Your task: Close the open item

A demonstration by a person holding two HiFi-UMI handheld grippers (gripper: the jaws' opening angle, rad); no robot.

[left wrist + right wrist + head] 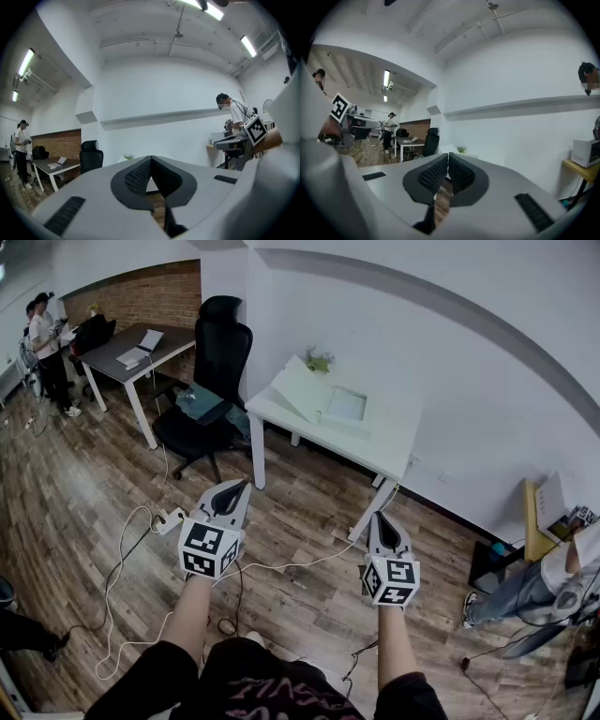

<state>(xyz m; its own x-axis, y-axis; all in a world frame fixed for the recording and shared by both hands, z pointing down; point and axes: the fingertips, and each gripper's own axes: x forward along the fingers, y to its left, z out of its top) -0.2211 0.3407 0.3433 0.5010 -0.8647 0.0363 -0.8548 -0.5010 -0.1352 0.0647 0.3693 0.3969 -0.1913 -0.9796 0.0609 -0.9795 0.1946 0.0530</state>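
Observation:
A white laptop (323, 401) stands open on a white table (389, 442) against the far wall, its lid raised and tilted to the left; a small green plant (319, 360) sits behind it. Both grippers hang over the wooden floor, well short of the table. My left gripper (241, 486) is shut with nothing between its jaws, and its tips meet in the left gripper view (150, 159). My right gripper (382, 517) is also shut and empty, its ribbed pads (433, 173) pressed together. The plant (461, 149) shows beyond the right gripper's jaws.
A black office chair (211, 381) stands left of the table, next to a dark desk (136, 348). White cables (131, 559) and a power strip (171, 518) lie on the floor. People stand at far left (45, 343) and at right (525, 592).

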